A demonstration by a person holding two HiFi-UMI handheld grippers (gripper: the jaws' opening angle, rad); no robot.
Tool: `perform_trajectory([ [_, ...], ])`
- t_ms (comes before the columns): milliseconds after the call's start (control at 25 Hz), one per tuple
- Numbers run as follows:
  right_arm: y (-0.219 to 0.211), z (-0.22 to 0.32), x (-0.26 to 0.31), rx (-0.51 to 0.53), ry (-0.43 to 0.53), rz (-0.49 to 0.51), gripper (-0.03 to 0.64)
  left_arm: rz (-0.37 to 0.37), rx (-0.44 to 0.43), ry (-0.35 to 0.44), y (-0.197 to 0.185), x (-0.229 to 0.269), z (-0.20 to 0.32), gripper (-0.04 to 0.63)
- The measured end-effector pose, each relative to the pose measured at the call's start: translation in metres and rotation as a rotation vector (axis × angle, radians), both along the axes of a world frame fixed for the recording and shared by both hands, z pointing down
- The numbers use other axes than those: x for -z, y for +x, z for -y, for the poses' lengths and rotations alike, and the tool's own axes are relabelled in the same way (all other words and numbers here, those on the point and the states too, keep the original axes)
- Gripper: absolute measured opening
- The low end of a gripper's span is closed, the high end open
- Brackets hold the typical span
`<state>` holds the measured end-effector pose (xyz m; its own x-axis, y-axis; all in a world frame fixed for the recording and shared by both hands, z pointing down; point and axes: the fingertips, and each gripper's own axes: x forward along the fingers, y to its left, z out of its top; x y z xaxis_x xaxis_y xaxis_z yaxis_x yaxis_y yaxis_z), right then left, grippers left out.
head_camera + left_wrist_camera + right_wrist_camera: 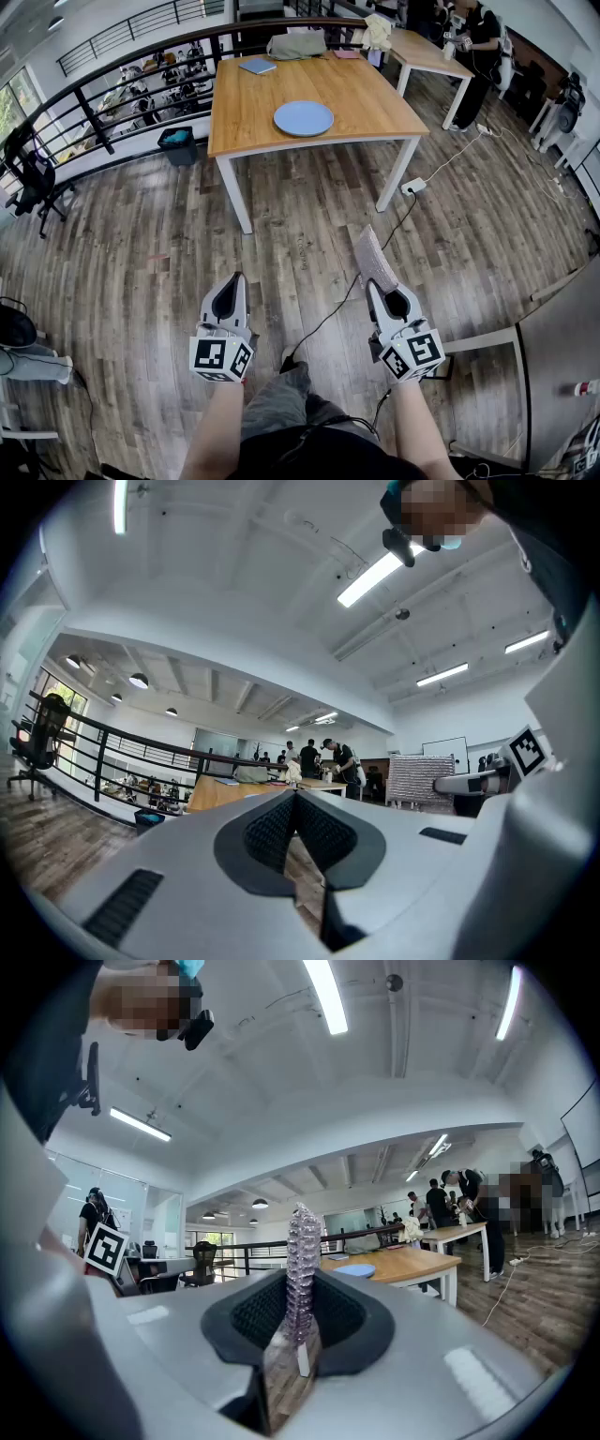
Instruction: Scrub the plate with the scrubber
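Across floor (141, 253), plate (303, 118) on table (361, 89); left claw (231, 280) closed, right claw (377, 287) tight on scrubber (372, 256).

Open wood floor (309, 225) lies between the person and the desk (356, 89) at 12 o'clock. It leaves free passage ahead for the left gripper (233, 278) and the right gripper (373, 284), whose scrubber (375, 255) sticks forward. The desk's near half is bare around the plate (303, 118); a heap of cloth (295, 44) and a book (257, 66) sit at its far edge. A black cable (323, 319) crosses the floor toward 1 o'clock. A bin (177, 145) and railing (94, 122) close off 11 o'clock, an office chair (37, 178) 9 o'clock, a grey desk (562, 347) 3 o'clock.
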<state>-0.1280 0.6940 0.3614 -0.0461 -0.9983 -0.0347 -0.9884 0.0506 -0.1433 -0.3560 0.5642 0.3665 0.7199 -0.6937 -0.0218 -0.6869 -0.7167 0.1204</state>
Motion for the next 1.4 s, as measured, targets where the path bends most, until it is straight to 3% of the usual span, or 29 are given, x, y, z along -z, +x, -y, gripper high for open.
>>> perform_trajectory([
  [560, 0.047, 0.121, 0.002, -0.050, 0.028, 0.037, 0.080, -0.016, -0.063, 0.036, 0.057, 0.012, 0.130, -0.005],
  [920, 0.045, 0.161, 0.003, -0.050, 0.035, 0.038, 0.081, -0.027, -0.078, 0.039, 0.059, 0.009, 0.167, -0.005],
  [1400, 0.053, 0.205, -0.003, -0.018, 0.022, 0.060, 0.081, -0.046, -0.030, 0.022, 0.052, -0.002, 0.205, -0.005],
])
